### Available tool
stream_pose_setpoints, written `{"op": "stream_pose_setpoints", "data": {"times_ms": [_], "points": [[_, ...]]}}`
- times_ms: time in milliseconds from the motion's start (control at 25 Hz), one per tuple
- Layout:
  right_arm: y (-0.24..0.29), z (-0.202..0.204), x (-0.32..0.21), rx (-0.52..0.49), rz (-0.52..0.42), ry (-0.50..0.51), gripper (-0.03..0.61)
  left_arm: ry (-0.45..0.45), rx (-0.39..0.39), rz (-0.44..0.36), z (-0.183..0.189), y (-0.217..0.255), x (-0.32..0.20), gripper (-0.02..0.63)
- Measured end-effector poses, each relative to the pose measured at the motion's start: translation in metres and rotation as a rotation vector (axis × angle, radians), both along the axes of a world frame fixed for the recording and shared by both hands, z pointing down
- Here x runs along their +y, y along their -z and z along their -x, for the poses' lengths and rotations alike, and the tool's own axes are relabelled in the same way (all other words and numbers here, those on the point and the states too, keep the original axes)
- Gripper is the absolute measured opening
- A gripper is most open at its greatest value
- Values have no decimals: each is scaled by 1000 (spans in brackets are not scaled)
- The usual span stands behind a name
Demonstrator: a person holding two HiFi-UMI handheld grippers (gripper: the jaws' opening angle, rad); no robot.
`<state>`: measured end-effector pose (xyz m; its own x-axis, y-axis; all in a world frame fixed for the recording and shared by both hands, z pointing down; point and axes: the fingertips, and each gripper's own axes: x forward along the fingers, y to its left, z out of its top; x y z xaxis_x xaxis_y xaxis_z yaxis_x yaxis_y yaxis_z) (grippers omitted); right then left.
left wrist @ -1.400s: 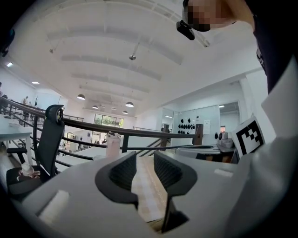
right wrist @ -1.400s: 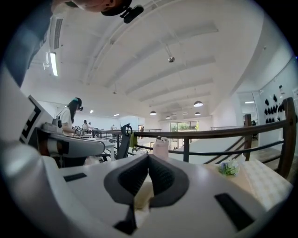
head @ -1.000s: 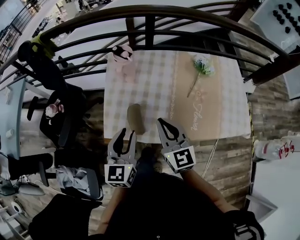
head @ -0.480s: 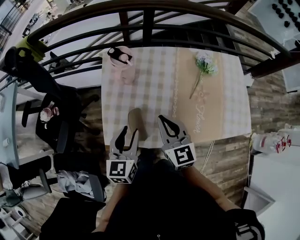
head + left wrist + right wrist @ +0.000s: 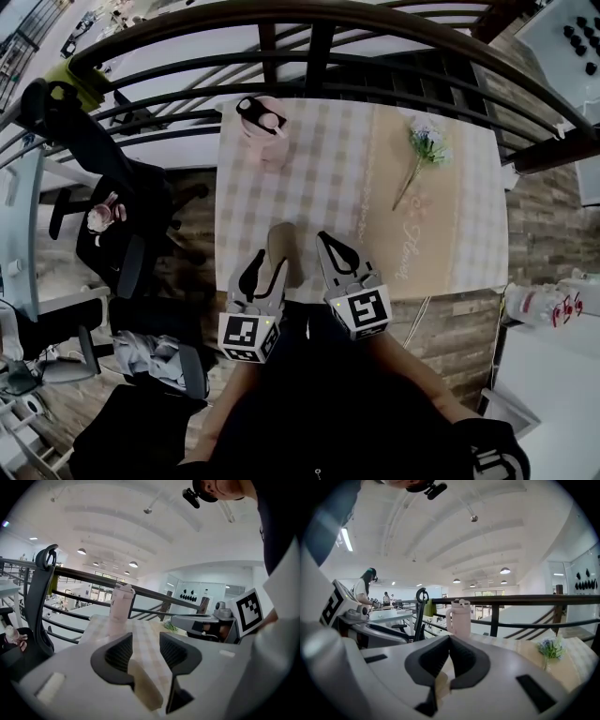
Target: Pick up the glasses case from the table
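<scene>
The left gripper (image 5: 266,262) has just been opening its jaws, which stand apart with the glasses case (image 5: 284,242) between them, while the right gripper (image 5: 325,241) just beside is closed.

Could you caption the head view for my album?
Left tool, jaws just opening, straddles the beige glasses case at the table's near edge; right tool shut beside it.

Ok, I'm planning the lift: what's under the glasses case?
The glasses case lies on the checked tablecloth, near its front edge. The patch directly beneath the case is covered, so anything there can't be seen.
</scene>
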<state>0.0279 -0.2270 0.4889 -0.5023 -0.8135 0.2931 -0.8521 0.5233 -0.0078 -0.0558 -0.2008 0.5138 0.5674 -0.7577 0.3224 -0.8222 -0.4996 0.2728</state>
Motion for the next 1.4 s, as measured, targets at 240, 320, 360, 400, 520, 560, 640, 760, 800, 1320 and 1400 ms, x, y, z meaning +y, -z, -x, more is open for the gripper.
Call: {"op": "stream_pose_setpoints", "data": {"times_ms": [240,320,360,400,520,560,640,760,800,1320,1400], "points": [[3,3,-10,-2,7,52,8,28,-7,27,-1,-4,-6,170],[3,1,-13,2,9,66,8,24,-24,31,-2,-7,-7,173],[2,0,-15,4,10,70,8,20,-37,33,-4,-10,-8,175],[2,-1,-16,5,10,74,8,18,-49,36,-5,-13,-8,176],[-1,-4,-19,9,12,84,8,9,-82,50,-9,-24,-7,179],[-3,-5,-19,10,14,87,8,5,-94,57,-10,-28,-6,183],[-5,-6,-19,10,18,95,8,4,-111,73,-12,-37,-4,189],[-7,-6,-19,14,20,112,8,29,-104,121,-13,-46,-5,201],[-8,-7,-19,16,22,117,8,35,-103,138,-14,-51,-4,207],[-12,-14,-17,24,31,141,8,96,-164,352,-14,-110,11,302],[-13,-16,-17,25,30,141,8,106,-165,378,-13,-118,14,316]]}}
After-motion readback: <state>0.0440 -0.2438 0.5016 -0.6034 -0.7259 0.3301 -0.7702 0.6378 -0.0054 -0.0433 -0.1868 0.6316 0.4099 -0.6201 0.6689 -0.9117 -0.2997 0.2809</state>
